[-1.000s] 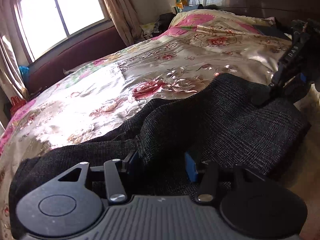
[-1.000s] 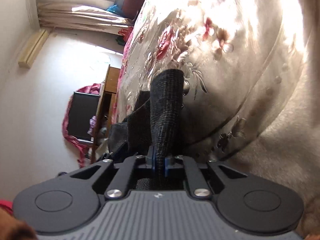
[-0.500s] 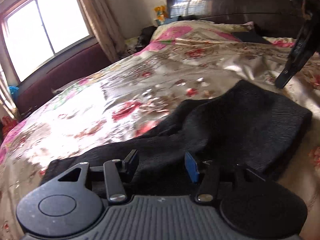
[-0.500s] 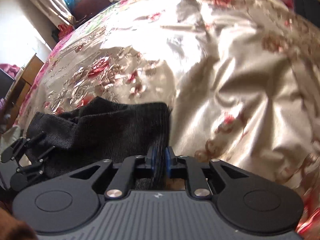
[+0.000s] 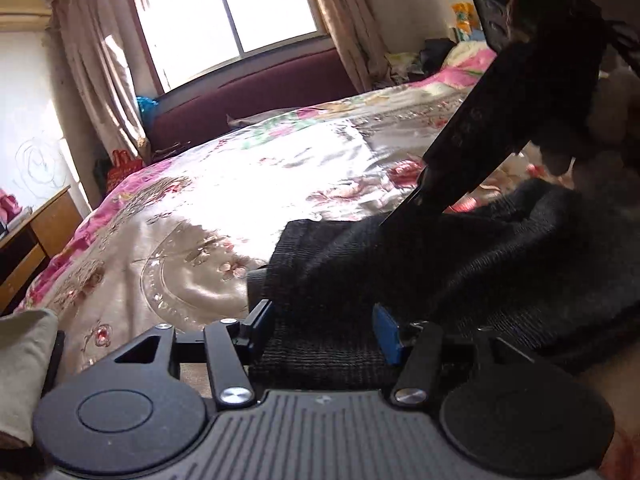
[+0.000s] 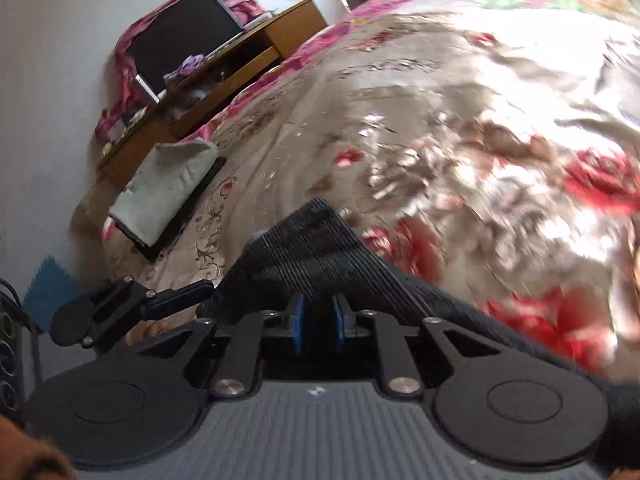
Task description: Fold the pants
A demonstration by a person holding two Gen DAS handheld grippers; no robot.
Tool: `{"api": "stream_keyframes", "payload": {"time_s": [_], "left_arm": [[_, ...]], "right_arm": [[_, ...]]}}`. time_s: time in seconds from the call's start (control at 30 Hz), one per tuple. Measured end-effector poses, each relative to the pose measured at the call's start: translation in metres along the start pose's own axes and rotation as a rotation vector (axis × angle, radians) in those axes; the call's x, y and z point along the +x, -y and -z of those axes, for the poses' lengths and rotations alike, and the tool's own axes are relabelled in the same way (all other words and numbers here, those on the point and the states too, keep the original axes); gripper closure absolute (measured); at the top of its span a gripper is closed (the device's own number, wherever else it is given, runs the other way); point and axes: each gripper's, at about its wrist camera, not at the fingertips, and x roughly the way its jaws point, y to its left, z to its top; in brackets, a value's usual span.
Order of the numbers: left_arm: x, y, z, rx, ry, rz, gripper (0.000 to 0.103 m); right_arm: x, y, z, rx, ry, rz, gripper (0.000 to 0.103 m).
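The dark knit pants [image 5: 460,264] lie bunched on the floral satin bedspread [image 5: 224,200]. My left gripper [image 5: 320,326] stands with its jaws wide apart and a band of the pants between them, not pinched. My right gripper [image 6: 318,314] is shut on a fold of the pants [image 6: 312,248] and holds it over the bed. The right gripper also shows in the left wrist view [image 5: 500,128], reaching down onto the pants at the upper right. The left gripper shows in the right wrist view [image 6: 176,296], at the lower left beside the pants.
A folded grey cloth [image 6: 164,188] on a dark pad lies near the bed's edge. A wooden desk [image 6: 224,76] with a laptop stands beside the bed. A window [image 5: 228,8] with curtains and a maroon bench are beyond the bed.
Both grippers have swung toward the desk side of the bed. The right gripper has carried its fold of the pants across, close in front of the left gripper. The left jaws stay apart.
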Motion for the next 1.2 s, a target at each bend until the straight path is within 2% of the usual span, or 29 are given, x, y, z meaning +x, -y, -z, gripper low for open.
{"api": "stream_keyframes", "payload": {"time_s": [0.07,0.1,0.13,0.17,0.23,0.3,0.37,0.43,0.5,0.57,0.63,0.7,0.77,0.83,0.87,0.9,0.97,1.0,1.03,1.13,1.17,1.2], "left_arm": [[0.012,-0.009,0.004,-0.068,-0.036,-0.011,0.033],[0.016,-0.013,0.008,-0.088,-0.061,-0.01,0.032],[0.019,-0.014,0.012,-0.104,-0.068,-0.006,0.032],[0.019,-0.015,0.015,-0.116,-0.062,-0.007,0.032],[0.012,-0.017,0.019,-0.135,-0.051,0.009,0.034],[0.006,-0.019,0.022,-0.16,-0.039,0.026,0.036],[0.004,-0.02,0.025,-0.17,-0.048,0.029,0.038],[0.007,-0.018,0.025,-0.16,-0.062,0.028,0.037],[0.009,-0.015,0.024,-0.126,-0.081,0.022,0.037],[0.005,-0.013,0.023,-0.099,-0.073,0.019,0.037],[-0.002,-0.016,0.022,-0.08,-0.061,0.017,0.037],[-0.008,-0.022,0.021,-0.072,-0.06,0.005,0.037],[-0.017,-0.028,0.015,-0.071,-0.038,-0.02,0.037],[-0.025,-0.026,0.007,-0.063,0.008,-0.031,0.037],[-0.026,-0.022,0.001,-0.056,0.037,-0.018,0.037],[-0.025,-0.018,-0.004,-0.055,0.059,0.0,0.037],[-0.013,-0.005,-0.012,-0.06,0.077,0.058,0.037],[-0.004,0.001,-0.014,-0.052,0.071,0.082,0.037],[0.004,0.008,-0.016,-0.033,0.064,0.09,0.037],[0.026,0.025,-0.015,0.036,0.018,0.093,0.037],[0.032,0.029,-0.012,0.052,-0.007,0.089,0.037],[0.035,0.032,-0.01,0.069,-0.014,0.081,0.037]], "right_arm": [[0.022,-0.011,-0.01,-0.022,-0.028,0.006,0.08],[0.03,-0.014,-0.012,-0.03,-0.032,-0.002,0.084],[0.037,-0.018,-0.016,-0.038,-0.036,0.002,0.094],[0.043,-0.023,-0.018,-0.057,-0.046,-0.011,0.1],[0.045,-0.037,-0.018,-0.109,-0.044,-0.025,0.1],[0.049,-0.047,-0.019,-0.125,-0.043,-0.082,0.101],[0.064,-0.058,-0.019,-0.147,-0.057,-0.062,0.101],[0.086,-0.055,-0.016,-0.113,-0.091,-0.065,0.101],[0.092,-0.05,-0.01,-0.041,-0.077,-0.045,0.101],[0.064,-0.05,-0.007,-0.008,-0.001,-0.082,0.1],[0.015,-0.042,-0.002,0.022,0.089,-0.062,0.097],[-0.035,-0.022,0.007,0.017,0.141,0.041,0.097],[-0.077,0.012,0.021,0.048,0.151,0.186,0.093],[-0.105,0.053,0.037,0.119,0.119,0.326,0.078],[-0.116,0.072,0.045,0.169,0.107,0.358,0.076],[-0.124,0.089,0.052,0.22,0.097,0.353,0.074],[-0.135,0.121,0.066,0.329,0.085,0.274,0.07],[-0.135,0.133,0.07,0.349,0.072,0.226,0.061],[-0.132,0.141,0.072,0.343,0.055,0.202,0.056],[-0.108,0.151,0.068,0.307,0.009,0.13,0.056],[-0.1,0.149,0.065,0.288,0.004,0.125,0.06],[-0.095,0.146,0.063,0.268,0.009,0.127,0.082]]}}
